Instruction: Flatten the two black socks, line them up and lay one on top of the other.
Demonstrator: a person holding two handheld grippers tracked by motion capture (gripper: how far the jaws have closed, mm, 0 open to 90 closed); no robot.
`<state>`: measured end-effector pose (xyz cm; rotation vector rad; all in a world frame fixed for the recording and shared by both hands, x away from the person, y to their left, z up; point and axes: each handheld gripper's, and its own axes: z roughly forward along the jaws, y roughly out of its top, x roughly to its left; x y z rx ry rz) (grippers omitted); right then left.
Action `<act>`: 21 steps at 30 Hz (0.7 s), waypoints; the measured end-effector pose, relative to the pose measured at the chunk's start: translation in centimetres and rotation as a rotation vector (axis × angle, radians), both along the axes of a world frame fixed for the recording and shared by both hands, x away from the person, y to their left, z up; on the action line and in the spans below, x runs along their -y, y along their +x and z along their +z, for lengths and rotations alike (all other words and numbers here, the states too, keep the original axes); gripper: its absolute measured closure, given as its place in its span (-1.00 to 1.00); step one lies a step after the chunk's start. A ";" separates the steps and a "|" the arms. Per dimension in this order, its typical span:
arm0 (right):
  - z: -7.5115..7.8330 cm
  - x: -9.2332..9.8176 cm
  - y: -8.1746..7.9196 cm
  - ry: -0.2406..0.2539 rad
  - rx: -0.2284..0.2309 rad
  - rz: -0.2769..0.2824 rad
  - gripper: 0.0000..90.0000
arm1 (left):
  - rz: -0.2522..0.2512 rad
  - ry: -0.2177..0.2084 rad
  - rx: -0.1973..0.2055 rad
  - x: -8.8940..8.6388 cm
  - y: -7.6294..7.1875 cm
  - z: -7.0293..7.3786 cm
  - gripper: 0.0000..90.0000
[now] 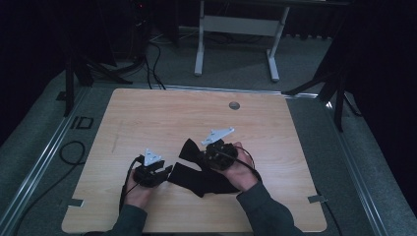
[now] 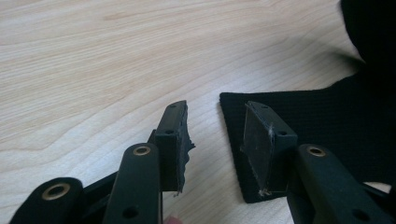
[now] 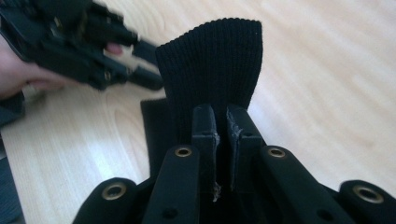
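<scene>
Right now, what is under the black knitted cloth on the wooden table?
Under the black knitted cloth lies the light wooden table; bare wood shows around its edges. The right gripper pinches one ribbed end up. Whatever lies beneath the flat part is covered.

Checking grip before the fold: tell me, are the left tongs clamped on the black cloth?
No, the left tongs stand open, with the black cloth edge lying flat beside them.

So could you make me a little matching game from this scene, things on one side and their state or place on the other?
Things:
1. left gripper
2. right gripper
3. black knitted cloth
4. round grommet

States or places:
A. set in the table's far edge
B. jaws open, over the cloth's corner
C. partly lifted, partly flat on the table
D. jaws shut on the cloth

Pairs: 1-B, 2-D, 3-C, 4-A
</scene>
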<state>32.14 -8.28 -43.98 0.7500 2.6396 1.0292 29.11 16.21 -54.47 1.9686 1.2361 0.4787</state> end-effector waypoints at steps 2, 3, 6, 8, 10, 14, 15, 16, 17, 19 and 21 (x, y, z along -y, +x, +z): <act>-1.1 -0.3 0.0 -0.014 -0.040 -0.006 0.85 | 0.008 -0.007 0.002 -0.2 0.1 0.0 0.34; -1.6 -0.5 0.0 -0.019 -0.053 -0.006 0.85 | 0.009 -0.007 0.002 -0.2 0.1 0.0 0.34; -2.9 -1.1 -0.1 -0.036 -0.094 -0.018 0.85 | 0.014 -0.010 0.003 -0.4 0.1 0.1 0.34; -3.6 -1.5 -0.1 -0.049 -0.113 -0.020 0.85 | 0.015 -0.010 0.006 -0.5 0.1 0.2 0.34; -4.3 -1.9 -0.2 -0.067 -0.124 -0.017 0.85 | 0.017 -0.012 0.006 -0.6 0.1 0.2 0.34; -5.3 -2.6 -0.3 -0.089 -0.158 -0.020 0.85 | 0.018 -0.013 0.007 -0.7 0.1 0.2 0.34; -5.5 -2.9 -0.2 -0.093 -0.165 -0.025 0.85 | 0.020 -0.013 0.008 -0.7 0.1 0.2 0.34; -5.7 -3.1 -0.2 -0.098 -0.170 -0.023 0.85 | 0.021 -0.012 0.008 -0.7 0.1 0.2 0.34; -5.9 -3.3 -0.3 -0.104 -0.173 -0.022 0.85 | 0.021 -0.013 0.007 -0.7 0.1 0.2 0.34; -6.2 -3.8 -0.3 -0.112 -0.180 -0.020 0.84 | 0.023 -0.014 0.006 -0.7 0.0 0.2 0.34; -6.4 -4.3 -0.3 -0.121 -0.186 -0.021 0.84 | 0.022 -0.013 0.007 -0.7 0.0 0.2 0.34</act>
